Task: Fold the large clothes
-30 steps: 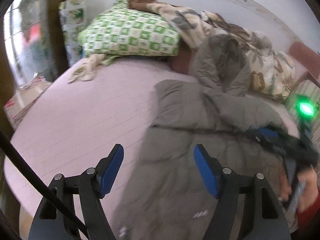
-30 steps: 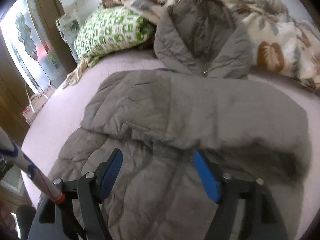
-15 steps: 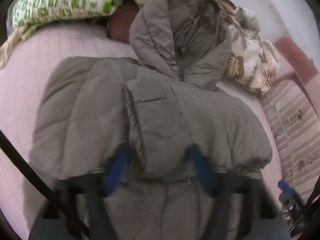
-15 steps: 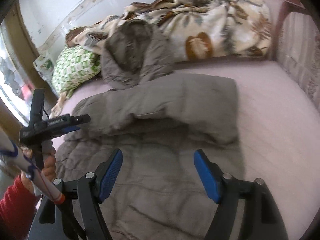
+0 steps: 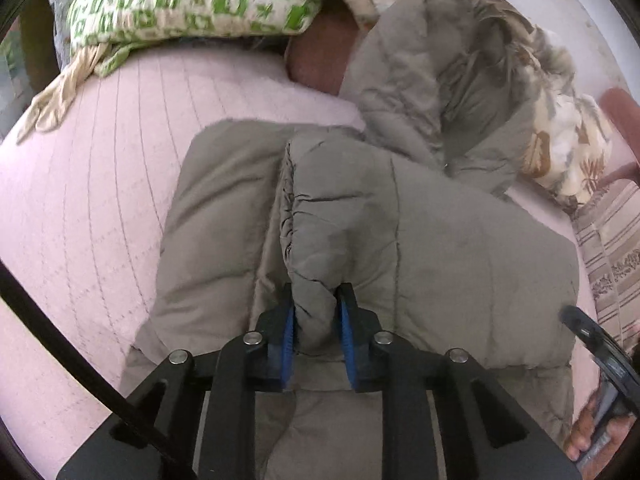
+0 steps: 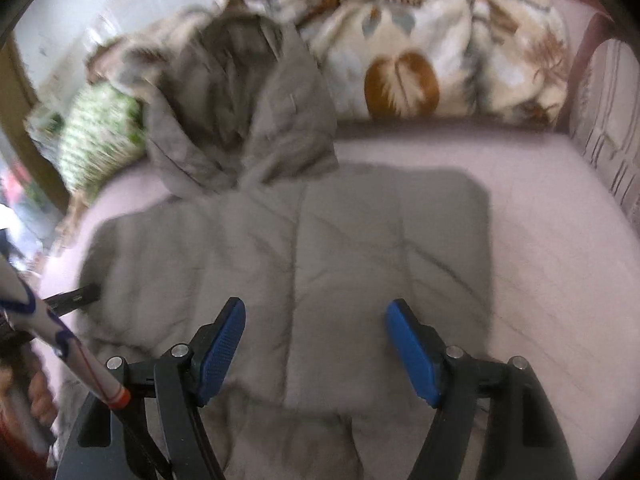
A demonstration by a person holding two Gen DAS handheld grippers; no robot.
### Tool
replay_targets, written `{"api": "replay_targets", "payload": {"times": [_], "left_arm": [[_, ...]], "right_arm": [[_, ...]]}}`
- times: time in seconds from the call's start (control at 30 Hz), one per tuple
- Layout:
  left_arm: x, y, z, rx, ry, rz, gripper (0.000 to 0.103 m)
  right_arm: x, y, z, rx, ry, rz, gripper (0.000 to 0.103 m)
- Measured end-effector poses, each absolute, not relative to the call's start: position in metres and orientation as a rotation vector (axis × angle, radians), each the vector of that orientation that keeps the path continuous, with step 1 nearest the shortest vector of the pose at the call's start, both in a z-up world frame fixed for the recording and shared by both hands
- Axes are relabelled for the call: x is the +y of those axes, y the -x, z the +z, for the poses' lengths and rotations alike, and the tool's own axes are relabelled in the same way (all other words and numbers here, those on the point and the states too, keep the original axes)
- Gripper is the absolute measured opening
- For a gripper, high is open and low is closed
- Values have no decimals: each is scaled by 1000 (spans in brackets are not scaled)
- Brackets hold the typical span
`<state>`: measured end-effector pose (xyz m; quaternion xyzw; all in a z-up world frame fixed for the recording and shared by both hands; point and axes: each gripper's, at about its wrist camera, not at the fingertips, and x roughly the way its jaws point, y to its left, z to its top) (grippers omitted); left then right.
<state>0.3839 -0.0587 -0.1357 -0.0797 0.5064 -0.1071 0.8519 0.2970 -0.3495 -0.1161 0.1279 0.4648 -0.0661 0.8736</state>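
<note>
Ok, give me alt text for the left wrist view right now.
The left gripper has just closed on a sleeve cuff of a grey puffer jacket lying folded on a pink bed, with a green checked pillow behind.

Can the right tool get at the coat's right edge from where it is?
Probably yes: the right tool hangs open over the grey coat, and nothing lies between it and that edge on the pink bedsheet.

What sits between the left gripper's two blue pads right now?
A bunched fold of the grey puffer jacket, at its sleeve cuff. The left gripper has just been closing and pinches it, as the left wrist view shows.
</note>
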Motion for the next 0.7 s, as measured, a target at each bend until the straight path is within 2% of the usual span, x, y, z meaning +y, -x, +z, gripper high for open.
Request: {"api": "replay_targets", "payload": {"times": [0.2, 0.33, 0.4, 0.53, 0.7], "left_arm": [[-63, -383, -134, 1053, 100, -199, 33], [-49, -367, -109, 1024, 111, -186, 33], [-30, -347, -90, 991, 103, -191, 36], [7, -301, -66, 915, 58, -163, 55], [51, -244, -70, 911, -56, -91, 58]], "right_arm": [[-343, -320, -145, 1031, -200, -211, 84], [-349, -312, -124, 1024, -243, -200, 84], [-359, -291, -103, 994, -303, -173, 84], [-371, -230, -74, 978, -329, -126, 84], [-403, -147, -72, 1010, -331, -198, 84]]}}
